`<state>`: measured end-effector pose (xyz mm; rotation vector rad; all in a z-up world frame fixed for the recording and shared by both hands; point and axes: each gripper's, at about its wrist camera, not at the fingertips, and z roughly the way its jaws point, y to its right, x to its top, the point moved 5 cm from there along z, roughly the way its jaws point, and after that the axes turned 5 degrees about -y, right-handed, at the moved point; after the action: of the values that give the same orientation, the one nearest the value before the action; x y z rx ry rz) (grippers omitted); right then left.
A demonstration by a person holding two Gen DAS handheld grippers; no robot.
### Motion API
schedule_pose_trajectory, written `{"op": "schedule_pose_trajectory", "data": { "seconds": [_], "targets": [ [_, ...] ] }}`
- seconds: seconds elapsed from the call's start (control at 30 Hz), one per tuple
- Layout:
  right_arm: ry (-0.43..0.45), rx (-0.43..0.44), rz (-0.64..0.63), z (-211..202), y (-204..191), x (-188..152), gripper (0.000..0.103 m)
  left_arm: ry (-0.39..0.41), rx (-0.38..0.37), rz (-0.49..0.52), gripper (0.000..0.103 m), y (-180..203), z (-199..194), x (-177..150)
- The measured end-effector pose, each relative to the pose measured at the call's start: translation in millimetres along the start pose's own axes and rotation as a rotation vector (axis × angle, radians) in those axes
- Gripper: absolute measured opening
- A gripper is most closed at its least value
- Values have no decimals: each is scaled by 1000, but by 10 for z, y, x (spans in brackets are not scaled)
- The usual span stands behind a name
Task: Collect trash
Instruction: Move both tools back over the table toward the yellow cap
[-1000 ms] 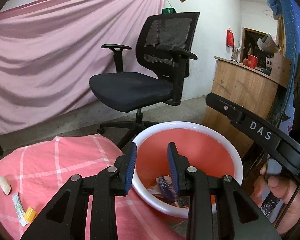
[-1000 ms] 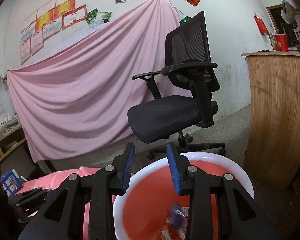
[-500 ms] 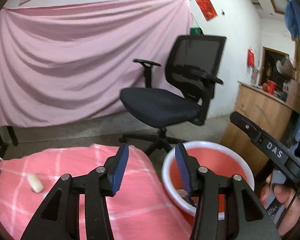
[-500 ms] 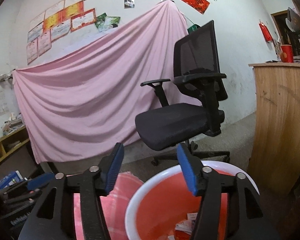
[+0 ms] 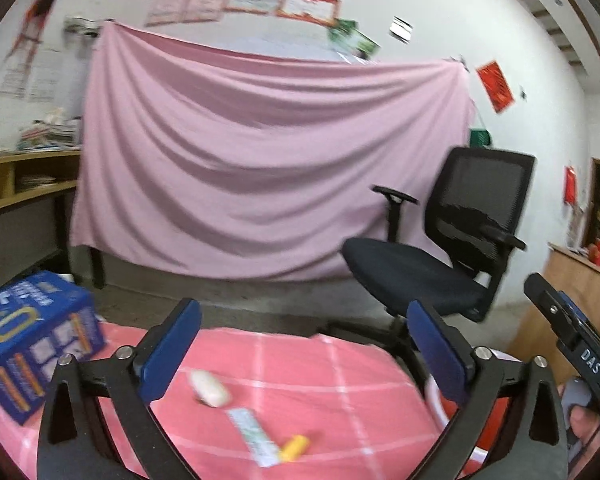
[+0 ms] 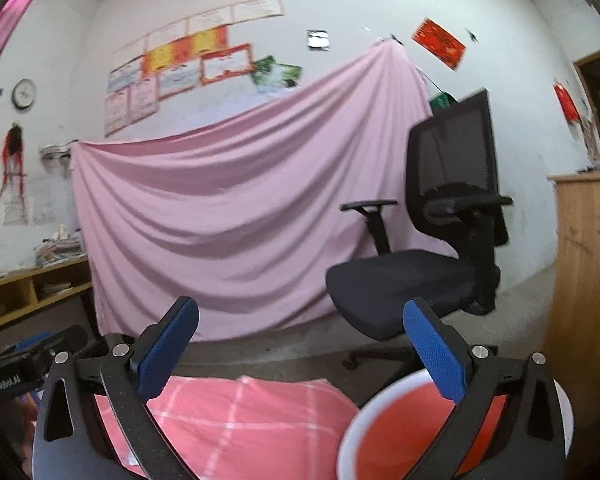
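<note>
Two grippers are seen, one per view, and both sets of jaws are opening with nothing between them. The left gripper is held over a pink checked cloth that fills the lower middle of the left view; its two blue pads stand wide apart. Three pieces of trash are counted on that cloth, low in the frame between the fingers: one pale oval lump, one white and green wrapper just below it, and one small yellow piece touching the wrapper's lower end. One blue box is seen at the left edge, resting at the cloth's border.

One bin, red inside with a white rim, is shown at the lower right of the right view, just beside the cloth's right edge. Its contents cannot be made out. The right gripper is held above it, right finger over the bin, left finger over the cloth, blue pads spread wide. In the left view only a sliver of the bin is caught, behind the right finger.

One black office chair is seen right of centre, one pink sheet is draped across the wall behind, and one wooden counter stands at the right edge. A hand is glimpsed at the lower right of the left view.
</note>
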<state>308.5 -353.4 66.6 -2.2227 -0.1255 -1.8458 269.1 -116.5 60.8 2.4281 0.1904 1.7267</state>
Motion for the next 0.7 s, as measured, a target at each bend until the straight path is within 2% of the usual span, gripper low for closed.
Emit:
{"op": "schedule_pose_trajectory", "data": {
  "seconds": [0.33, 0.53, 0.7],
  "targets": [
    [36, 114, -123, 63, -652, -110, 103, 46, 117, 21, 101, -597, -282, -124],
    [-42, 173, -208, 214, -1004, -320, 103, 19, 162, 24, 101, -882, -351, -264],
    [-152, 203, -301, 351, -1229, -557, 103, -20, 188, 38, 101, -975, -322, -381]
  ]
}}
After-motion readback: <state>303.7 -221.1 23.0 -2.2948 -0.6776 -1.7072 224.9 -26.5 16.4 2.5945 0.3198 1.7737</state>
